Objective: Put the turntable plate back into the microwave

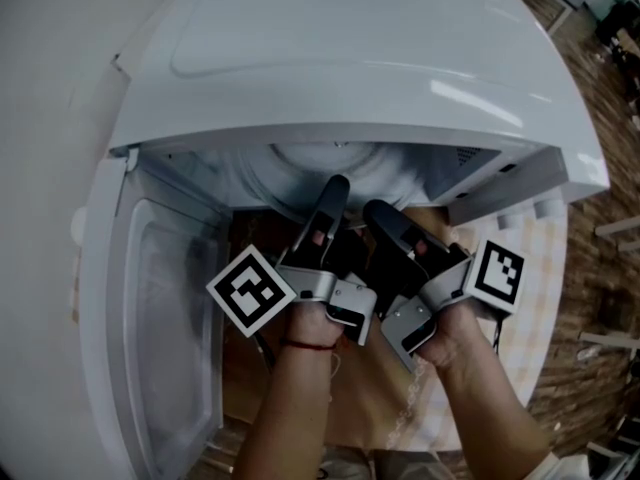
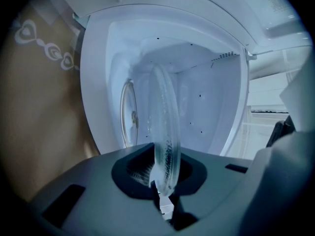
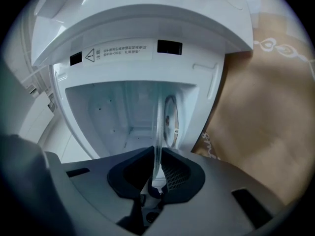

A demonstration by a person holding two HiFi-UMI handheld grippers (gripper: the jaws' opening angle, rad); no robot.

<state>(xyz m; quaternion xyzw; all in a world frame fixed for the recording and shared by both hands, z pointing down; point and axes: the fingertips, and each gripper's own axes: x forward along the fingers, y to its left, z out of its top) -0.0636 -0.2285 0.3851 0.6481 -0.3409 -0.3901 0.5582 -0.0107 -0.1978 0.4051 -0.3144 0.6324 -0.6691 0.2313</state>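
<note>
The clear glass turntable plate (image 2: 165,127) shows edge-on between the jaws of my left gripper (image 2: 165,183), which is shut on its rim. In the right gripper view the same plate (image 3: 157,127) is a thin edge, and my right gripper (image 3: 156,178) is shut on it. From the head view both grippers, left (image 1: 335,186) and right (image 1: 378,210), reach side by side into the open white microwave (image 1: 350,68). There the plate (image 1: 300,173) shows pale inside the cavity mouth. A round turntable recess (image 2: 129,114) lies on the cavity floor beyond the plate.
The microwave door (image 1: 160,308) hangs open at the left of my arms. A tan patterned cloth (image 3: 266,117) covers the table under the oven. The cavity's walls (image 2: 216,107) close in around the plate.
</note>
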